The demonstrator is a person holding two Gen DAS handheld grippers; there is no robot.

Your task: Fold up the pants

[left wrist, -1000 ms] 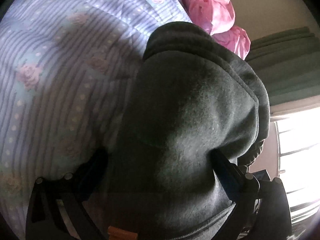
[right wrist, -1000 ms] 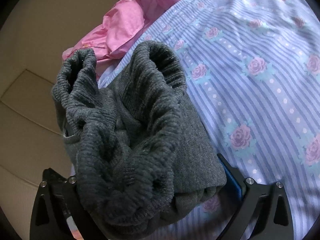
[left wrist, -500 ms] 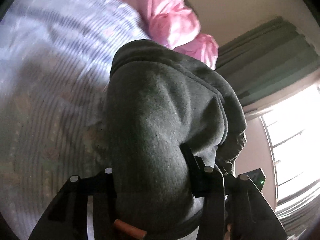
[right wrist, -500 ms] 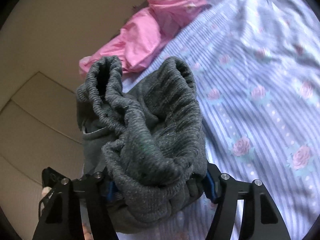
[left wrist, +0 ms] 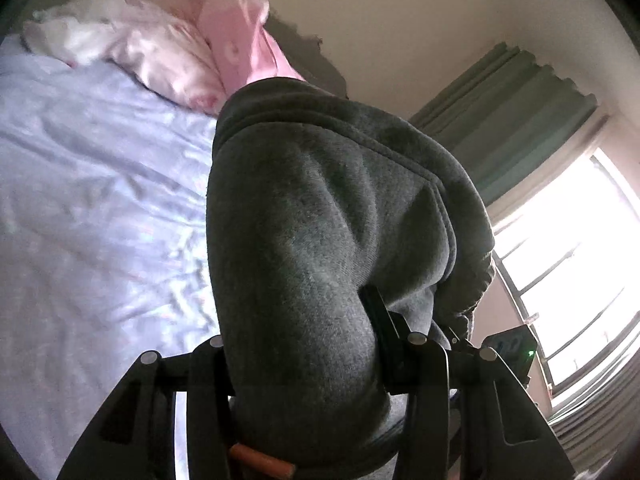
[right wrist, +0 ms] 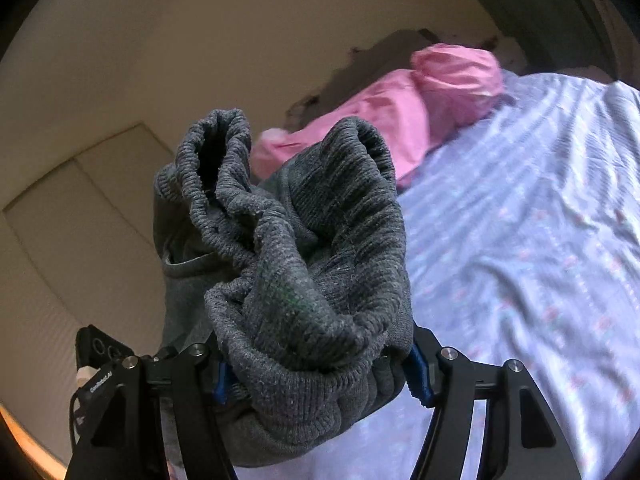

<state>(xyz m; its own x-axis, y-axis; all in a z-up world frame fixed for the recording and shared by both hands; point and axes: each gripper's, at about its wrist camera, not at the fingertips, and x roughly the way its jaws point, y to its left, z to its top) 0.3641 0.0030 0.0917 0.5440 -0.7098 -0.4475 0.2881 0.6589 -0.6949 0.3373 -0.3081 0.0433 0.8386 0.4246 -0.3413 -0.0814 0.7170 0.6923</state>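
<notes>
Left wrist view: the left gripper (left wrist: 298,364) is clenched on a thick fold of the grey pants (left wrist: 332,240), the cloth bulging between both fingers and rising from the bottom centre toward the middle of the frame. The bundle's long axis runs away from the claw, up the frame; a ribbed cuff hangs at centre right. The striped bedsheet (left wrist: 100,220) fills the left half, well clear of the bundle; pink bedding (left wrist: 224,52) lies at upper left, a green curtain (left wrist: 500,108) and a bright window (left wrist: 580,260) at right

Right wrist view: the right gripper (right wrist: 316,376) is clamped on the bunched ribbed waistband (right wrist: 304,240) of the same garment, blue pads pressed into the cloth at bottom centre. The waistband stands up toward the frame centre, its opening gaping at upper left of the bundle. The bedsheet (right wrist: 520,260) occupies the right half, the pink bedding (right wrist: 420,108) the upper right

Judgement: both claws hold opposite ends of one compact bundle raised off the bed, so neither hand is nearer; the next move likely depends on lowering it level onto the sheet. No container is in view
</notes>
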